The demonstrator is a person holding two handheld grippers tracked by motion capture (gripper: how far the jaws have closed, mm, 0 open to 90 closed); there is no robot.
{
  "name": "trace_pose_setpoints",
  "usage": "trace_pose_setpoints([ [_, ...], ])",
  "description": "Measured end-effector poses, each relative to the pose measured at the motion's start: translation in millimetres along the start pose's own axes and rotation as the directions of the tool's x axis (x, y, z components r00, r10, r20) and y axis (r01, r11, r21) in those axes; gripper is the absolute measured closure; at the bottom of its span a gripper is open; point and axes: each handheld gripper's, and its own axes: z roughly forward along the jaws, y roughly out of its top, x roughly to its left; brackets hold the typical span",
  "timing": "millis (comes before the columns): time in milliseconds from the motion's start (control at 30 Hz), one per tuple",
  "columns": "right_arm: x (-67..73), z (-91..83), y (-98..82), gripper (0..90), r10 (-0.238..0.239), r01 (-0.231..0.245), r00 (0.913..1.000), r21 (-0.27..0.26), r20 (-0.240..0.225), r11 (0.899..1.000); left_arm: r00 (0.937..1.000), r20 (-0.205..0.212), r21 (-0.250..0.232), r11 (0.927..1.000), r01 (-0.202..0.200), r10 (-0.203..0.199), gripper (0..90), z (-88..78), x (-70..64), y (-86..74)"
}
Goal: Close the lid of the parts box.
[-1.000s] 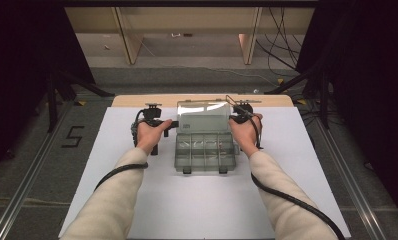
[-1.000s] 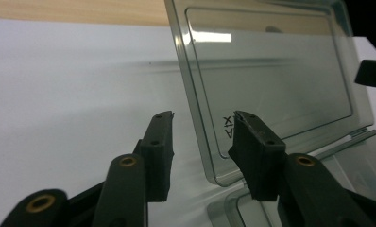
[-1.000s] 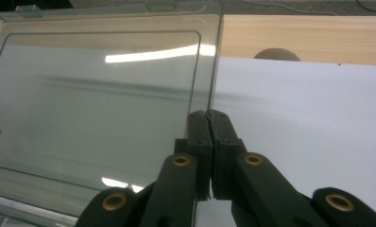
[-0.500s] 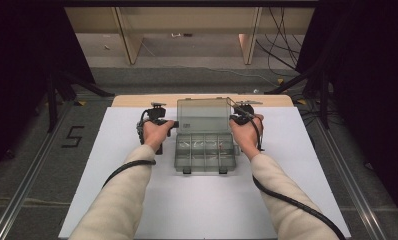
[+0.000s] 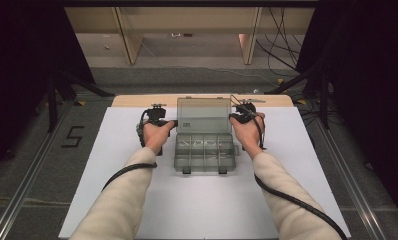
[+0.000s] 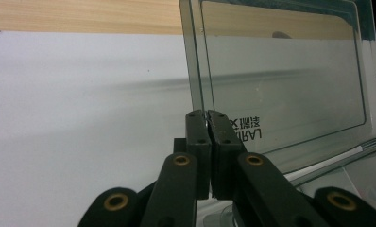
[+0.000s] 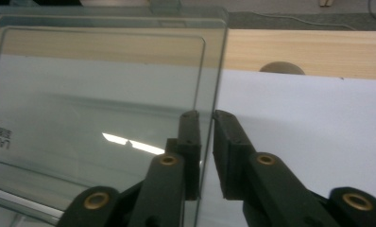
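We are working on the clear organiser box [image 5: 205,150], which sits in the middle of the high view on the white sheet [image 5: 112,200] that covers the table, with its lid [image 5: 203,116] swung up and standing nearly upright behind the compartments. The step in hand, as we judge it, is handling that lid by its two side edges, and to do it well we should keep both hands level with each other so that the thin panel does not twist on its hinge, move them together, and never let one side go while the other is pulling. The left gripper [image 6: 207,124] is clamped on the lid's edge: in the left gripper view its two black jaws meet tip to tip in the lower centre of the frame, with the thin clear edge pinched between them. The right gripper [image 7: 205,124] is another matter. In the right gripper view the lid's edge runs down between the jaws at centre frame, but there is a visible gap; the jaws have just been opening, so the pads straddle the panel rather than press on it. Since only one side is now held, we would keep the left hand steady and watch that the lid does not flop forward onto the compartments.
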Motion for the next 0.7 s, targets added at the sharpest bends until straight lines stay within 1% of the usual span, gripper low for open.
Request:
trace_pose_setpoints([
  [33,1.4,0.4,3.1,76.9,0.02,-0.02,0.9998,0.009,-0.003,1.0,1.0,0.0,-0.002,1.0,-0.002,0.002,88.2,-0.3,0.1,-0.2],
  [67,0.0,1.1,4.9,76.4,0.002,-0.002,1.0,-0.001,-0.002,1.0,1.0,0.0,-0.004,1.0,-0.003,0.003,88.3,-0.6,0.2,-0.8],
  [100,0.3,2.0,9.7,76.2,0.036,-0.036,0.9994,0.013,0.001,0.999,0.9999,0.0,0.002,0.9999,-0.014,0.014,88.5,-1.4,1.3,-1.0],
  [133,0.3,2.0,9.7,76.2,0.036,-0.036,0.9994,0.013,0.001,0.999,1.0,0.003,-0.015,0.9999,0.002,-0.002,88.5,-0.5,0.6,-1.6],
  [167,-0.5,4.9,11.9,75.5,0.067,-0.066,0.9976,0.037,-0.017,0.997,1.0,0.001,-0.015,0.9999,0.003,-0.003,88.7,-0.5,0.4,-1.7],
  [200,-0.5,4.9,11.9,75.5,0.067,-0.066,0.9976,0.037,-0.017,0.997,1.0,0.001,-0.008,1.0,-0.005,0.005,88.7,-1.0,1.1,-1.7],
  [233,-1.9,7.9,14.0,76.5,0.07,-0.07,0.9974,0.042,-0.013,0.997,1.0,0.003,-0.012,0.9999,0.0,0.0,88.9,-0.8,1.1,-1.9],
  [267,-2.7,8.6,14.8,77.1,0.076,-0.075,0.997,0.057,-0.017,0.996,1.0,0.005,-0.013,0.9999,0.004,-0.004,89.0,-0.9,1.0,-1.8],
  [300,-2.4,10.0,15.1,78.1,0.096,-0.095,0.9953,0.059,-0.01,0.994,1.0,0.01,-0.013,0.9999,0.001,-0.001,89.0,-1.3,1.0,-1.6],
  [333,-3.4,10.3,15.3,79.1,0.091,-0.09,0.9959,0.078,-0.006,0.993,1.0,0.009,-0.016,0.9999,0.001,-0.001,89.1,-1.7,0.6,-1.4],
  [367,-3.7,11.8,15.5,80.2,0.094,-0.093,0.9956,0.082,-0.003,0.992,1.0,0.007,-0.014,0.9999,-0.003,0.004,89.1,-2.3,0.2,-0.9],
  [433,-5.3,12.6,15.4,85.6,0.095,-0.095,0.9954,0.086,0.005,0.992,0.9999,0.013,-0.017,0.9998,-0.005,0.005,89.1,-3.0,0.4,-0.3],
  [500,-5.8,12.8,15.1,87.2,0.09,-0.09,0.9959,0.09,0.011,0.992,0.9998,0.015,-0.015,0.9999,-0.009,0.009,89.1,-3.2,1.1,-0.1],
  [533,-7.3,13.0,14.4,87.8,0.056,-0.057,0.9983,0.087,0.013,0.995,0.9998,0.014,-0.021,0.9997,-0.016,0.016,88.9,-2.8,0.9,0.3],
  [567,-7.0,12.9,14.2,88.0,0.054,-0.055,0.9984,0.082,0.016,0.995,0.9998,0.014,-0.021,0.9997,-0.016,0.016,88.8,-2.8,0.9,0.3],
  [633,-6.1,12.1,14.0,88.1,0.055,-0.057,0.9983,0.079,0.02,0.995,0.9995,0.01,-0.015,0.9995,-0.03,0.03,88.5,-2.6,0.6,0.6],
  [667,-2.1,11.0,14.1,88.3,0.102,-0.104,0.9944,0.073,0.027,0.992,0.9993,0.013,-0.01,0.9993,-0.036,0.036,88.3,-2.2,0.9,0.7],
  [700,-1.8,8.8,13.4,88.5,0.072,-0.074,0.997,0.061,0.031,0.995,0.9992,0.015,-0.006,0.9993,-0.038,0.038,87.6,-2.1,1.3,0.6],
])
